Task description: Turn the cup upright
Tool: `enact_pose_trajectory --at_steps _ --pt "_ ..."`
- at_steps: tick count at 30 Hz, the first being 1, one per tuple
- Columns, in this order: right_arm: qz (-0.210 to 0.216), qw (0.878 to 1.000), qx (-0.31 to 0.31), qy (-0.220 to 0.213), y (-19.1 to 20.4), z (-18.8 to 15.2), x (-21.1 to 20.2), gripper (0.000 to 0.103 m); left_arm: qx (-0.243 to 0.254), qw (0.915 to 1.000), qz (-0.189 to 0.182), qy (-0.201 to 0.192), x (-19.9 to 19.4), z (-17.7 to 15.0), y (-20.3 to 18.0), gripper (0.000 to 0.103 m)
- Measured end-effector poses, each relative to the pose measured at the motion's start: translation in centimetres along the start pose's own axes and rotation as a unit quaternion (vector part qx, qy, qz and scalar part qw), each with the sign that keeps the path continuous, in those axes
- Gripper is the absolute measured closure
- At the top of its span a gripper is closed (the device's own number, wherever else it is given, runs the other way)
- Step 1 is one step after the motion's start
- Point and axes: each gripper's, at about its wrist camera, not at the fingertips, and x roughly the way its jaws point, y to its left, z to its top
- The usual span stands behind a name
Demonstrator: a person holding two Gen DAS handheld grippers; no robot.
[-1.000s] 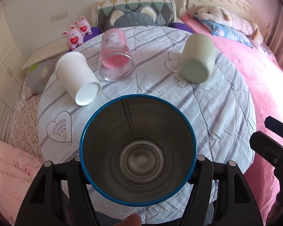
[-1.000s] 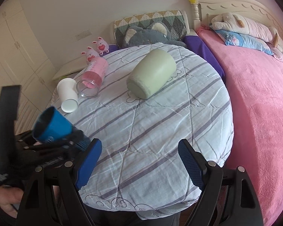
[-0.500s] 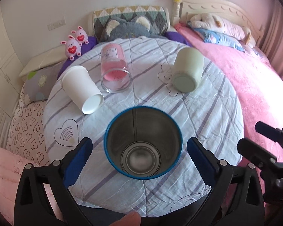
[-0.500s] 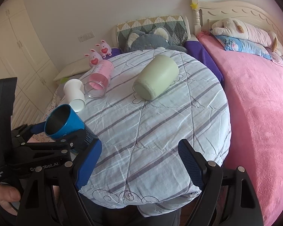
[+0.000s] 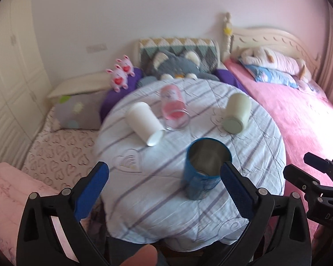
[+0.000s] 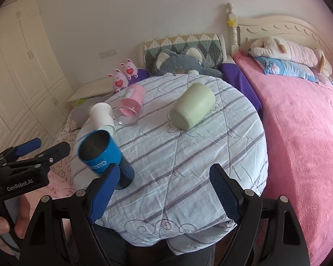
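A blue metal cup [image 5: 203, 168] stands upright, mouth up, near the front of the round table [image 5: 250, 168]; it also shows in the right wrist view [image 6: 105, 157]. My left gripper [image 5: 164, 190] is open and empty, pulled back from the cup. My right gripper [image 6: 162, 190] is open and empty at the table's front edge. A white paper cup [image 5: 144, 123], a pink glass [image 5: 173, 110] and a pale green cup [image 5: 236, 113] lie on their sides farther back.
The table has a striped cloth [image 6: 188, 150]. A pink bed [image 6: 299, 133] lies to the right. Plush toys and cushions [image 6: 179, 59] sit behind the table. A white wardrobe [image 6: 17, 66] stands at the left.
My left gripper opened, let go of the blue cup and drew back. The cup now stands on the table by itself. The right gripper barely moved.
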Motion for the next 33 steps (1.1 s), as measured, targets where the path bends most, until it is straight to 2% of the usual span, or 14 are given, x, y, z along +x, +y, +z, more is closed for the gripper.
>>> enact_pose_trajectory --at_steps 4,11,20,33 --pt "-0.001 1.000 -0.020 -0.013 1.9 -0.7 -1.6 0.019 0.005 0.9990 0.044 -0.006 -2.2 -1.2 1.1 0.000" --pt "-0.009 0.999 -0.039 -0.017 4.4 -3.1 -3.4 0.019 0.004 0.9974 0.072 -0.010 -4.9 -3.9 2.1 0.000" --pt "-0.011 0.997 -0.063 -0.032 6.7 -4.1 -5.5 0.019 -0.005 0.9972 0.072 -0.021 -7.0 -5.4 2.4 0.000" --pt "-0.013 0.997 -0.064 -0.035 7.2 -4.4 -5.9 0.019 -0.023 0.9971 0.072 -0.013 -7.1 -5.8 3.4 0.000"
